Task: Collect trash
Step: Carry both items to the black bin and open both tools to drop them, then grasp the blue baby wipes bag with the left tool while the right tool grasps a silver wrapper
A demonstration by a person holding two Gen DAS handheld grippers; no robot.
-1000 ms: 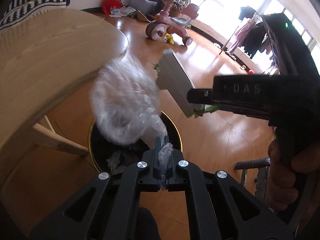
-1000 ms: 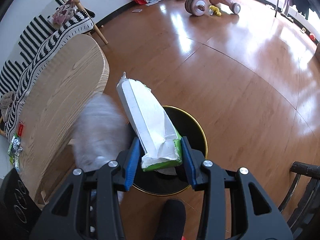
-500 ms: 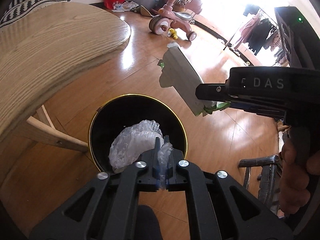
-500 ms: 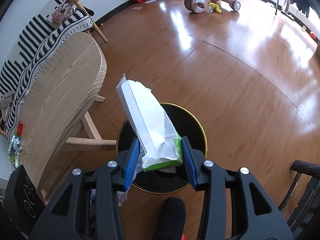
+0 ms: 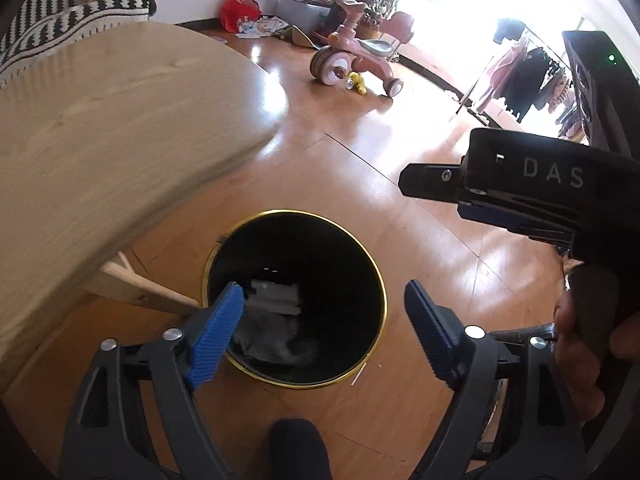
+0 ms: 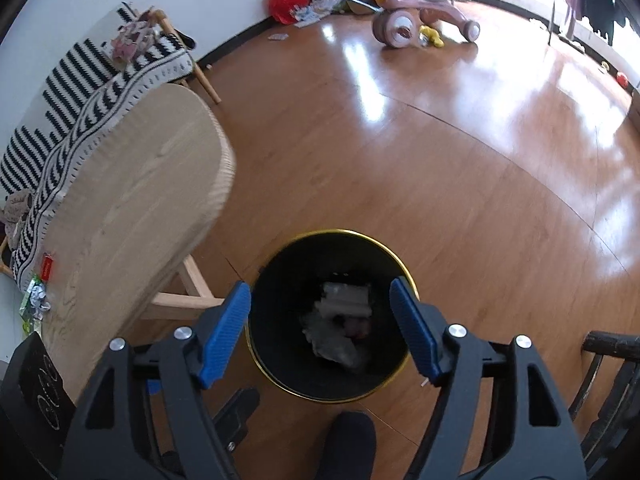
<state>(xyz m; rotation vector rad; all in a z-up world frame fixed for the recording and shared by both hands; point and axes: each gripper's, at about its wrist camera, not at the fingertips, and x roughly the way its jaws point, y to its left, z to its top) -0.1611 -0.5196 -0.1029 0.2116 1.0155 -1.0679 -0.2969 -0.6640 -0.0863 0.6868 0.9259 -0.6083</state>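
Observation:
A black bin with a gold rim (image 5: 374,264) (image 6: 408,268) stands on the wood floor below both grippers. Inside it lie the white packet (image 5: 276,294) (image 6: 346,300) and the crumpled clear plastic (image 5: 272,344) (image 6: 332,342). My left gripper (image 5: 324,308) hangs over the bin with its jaws opening and nothing between them. My right gripper (image 6: 320,308) also hangs over the bin, jaws opening, nothing between them. The right gripper's body (image 5: 532,188) and the hand on it (image 5: 580,344) show at the right of the left wrist view.
A rounded light-wood table (image 5: 100,152) (image 6: 132,216) stands just left of the bin, with small wrappers (image 6: 36,300) on its near end. A striped bench (image 6: 80,92), a pink tricycle (image 6: 416,20) and a dark chair (image 6: 608,360) are around the floor.
The left gripper let go of the clear plastic, which dropped into the bin. The right gripper let go of the white packet, which also fell in. Both sets of jaws went wide.

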